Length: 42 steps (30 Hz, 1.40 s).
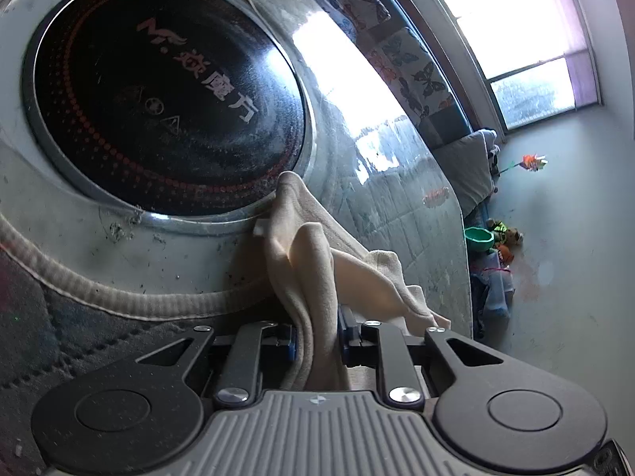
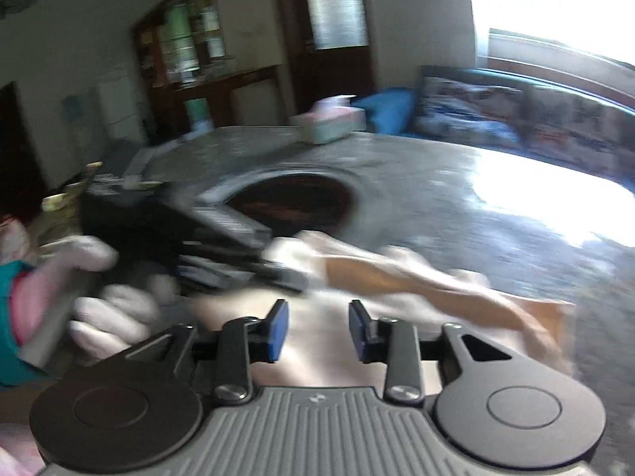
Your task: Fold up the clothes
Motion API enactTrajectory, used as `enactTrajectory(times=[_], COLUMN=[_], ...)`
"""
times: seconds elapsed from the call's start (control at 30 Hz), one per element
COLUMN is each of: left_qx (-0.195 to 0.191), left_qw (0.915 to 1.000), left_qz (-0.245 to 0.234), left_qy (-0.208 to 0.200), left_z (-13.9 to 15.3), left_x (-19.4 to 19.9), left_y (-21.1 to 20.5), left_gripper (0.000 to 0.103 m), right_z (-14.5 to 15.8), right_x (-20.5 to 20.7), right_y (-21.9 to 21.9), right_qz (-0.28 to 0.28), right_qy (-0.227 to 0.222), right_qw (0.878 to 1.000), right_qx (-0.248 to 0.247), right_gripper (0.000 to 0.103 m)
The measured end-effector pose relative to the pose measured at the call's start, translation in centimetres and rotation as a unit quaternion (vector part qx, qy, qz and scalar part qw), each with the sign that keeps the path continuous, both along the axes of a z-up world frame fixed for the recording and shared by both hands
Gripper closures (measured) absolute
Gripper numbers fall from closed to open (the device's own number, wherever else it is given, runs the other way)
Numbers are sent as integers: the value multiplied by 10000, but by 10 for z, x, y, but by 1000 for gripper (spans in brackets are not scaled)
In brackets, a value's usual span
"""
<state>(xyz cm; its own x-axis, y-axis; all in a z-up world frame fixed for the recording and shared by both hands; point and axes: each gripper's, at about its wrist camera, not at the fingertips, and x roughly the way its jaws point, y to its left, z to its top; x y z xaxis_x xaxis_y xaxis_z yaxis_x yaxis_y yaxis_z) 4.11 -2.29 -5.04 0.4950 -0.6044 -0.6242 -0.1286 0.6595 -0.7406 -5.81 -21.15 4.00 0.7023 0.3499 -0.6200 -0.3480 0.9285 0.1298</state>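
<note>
Cream garment (image 1: pixel 317 277) bunched on the desk (image 1: pixel 416 206) beside its round hotplate (image 1: pixel 158 91), a fold pinched in left tongs (image 1: pixel 317 341) for lifting; right tongs (image 2: pixel 317 331) parted, empty, above cloth.

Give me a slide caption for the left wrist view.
Left gripper, jaws clamped on a bunched cream garment, beside the round black cooktop set into the grey table.

Right wrist view is smeared: the gloved hand (image 2: pixel 107 309) runs off the left edge, shelf (image 2: pixel 186 35) contents unreadable. The cloth (image 1: pixel 317 269) drops behind the left tongs (image 1: pixel 316 341), its lower end hidden. Toys (image 1: pixel 502 238) beyond the desk (image 1: pixel 416 206) too small to identify.
</note>
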Motion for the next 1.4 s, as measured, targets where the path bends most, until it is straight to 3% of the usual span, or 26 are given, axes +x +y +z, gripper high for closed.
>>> enactTrajectory(times=[0.2,0.4,0.6,0.67,0.73,0.8,1.07,1.4], left_qx=[227,346,500,599,761,974,1263,1205], left_qw=[9997,9992,9981,9972,9955,9926,9825,9726], left_qz=[-68,-134,-274,-333,-409,-499,-827,-1354], left_qy=[-104,-157,-249,-301,-395,-523,-1092,-1458], left_z=[6,9,11,12,15,20,42,63], left_x=[-1,-3,-3,-2,-3,-5,-7,-8], left_y=[-8,-14,-20,-22,-25,-28,-45,-95], left_gripper=[82,82,82,82,82,82,83,83], right_z=[-18,-40,-56,-56,-54,-52,-22,22], right_x=[12,25,29,28,29,27,2,-37], right_y=[-69,-115,-131,-128,-124,-122,-118,-131], right_qz=[-1126,-1821,-1878,-1829,-1777,-1732,-1854,-2217], right_qy=[194,382,439,381,378,337,-106,-641], right_qw=[9933,9821,9788,9801,9809,9817,9804,9726], right_qx=[-180,280,683,667,698,719,656,292], right_gripper=[64,56,55,61,82,88,91,91])
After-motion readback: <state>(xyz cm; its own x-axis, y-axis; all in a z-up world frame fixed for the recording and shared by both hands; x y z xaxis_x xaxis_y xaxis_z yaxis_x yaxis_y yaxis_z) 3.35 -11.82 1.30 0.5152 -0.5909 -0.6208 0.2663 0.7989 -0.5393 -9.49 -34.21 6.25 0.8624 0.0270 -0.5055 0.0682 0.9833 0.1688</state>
